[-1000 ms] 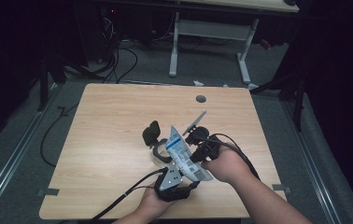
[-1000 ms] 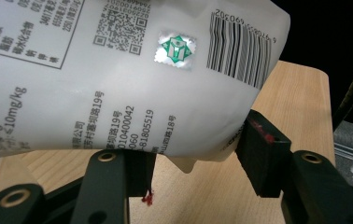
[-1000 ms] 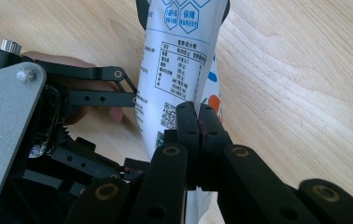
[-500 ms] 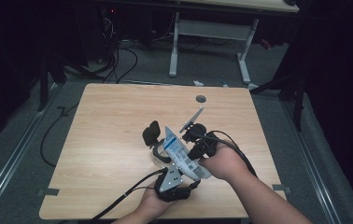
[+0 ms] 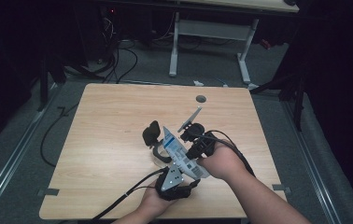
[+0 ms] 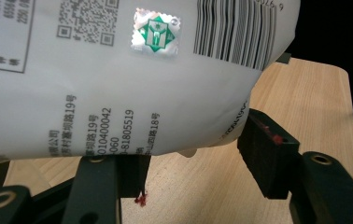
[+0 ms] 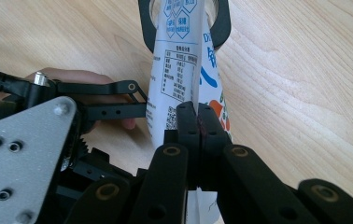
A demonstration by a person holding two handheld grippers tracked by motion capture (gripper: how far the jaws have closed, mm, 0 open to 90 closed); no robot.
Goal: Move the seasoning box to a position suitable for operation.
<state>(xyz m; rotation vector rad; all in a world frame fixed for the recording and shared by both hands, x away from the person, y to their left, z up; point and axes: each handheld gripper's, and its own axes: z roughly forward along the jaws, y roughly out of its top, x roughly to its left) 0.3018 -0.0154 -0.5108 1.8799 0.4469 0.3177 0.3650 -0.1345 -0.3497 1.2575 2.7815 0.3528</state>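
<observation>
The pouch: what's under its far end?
A black ring-shaped holder lies on the table there; the pouch runs over its opening. Whether the holder contains anything cannot be seen, since the pouch covers its middle.

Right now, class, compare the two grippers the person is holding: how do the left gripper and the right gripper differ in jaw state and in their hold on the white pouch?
1. The right gripper has its jaws pressed together, pinching an edge of the white pouch; the left gripper has its jaws apart and has just been opening.
2. The right gripper bears the pouch; the left gripper's jaws stand below its bulging printed side without clamping it.
Both have black jaws and work above the wooden table.
</observation>
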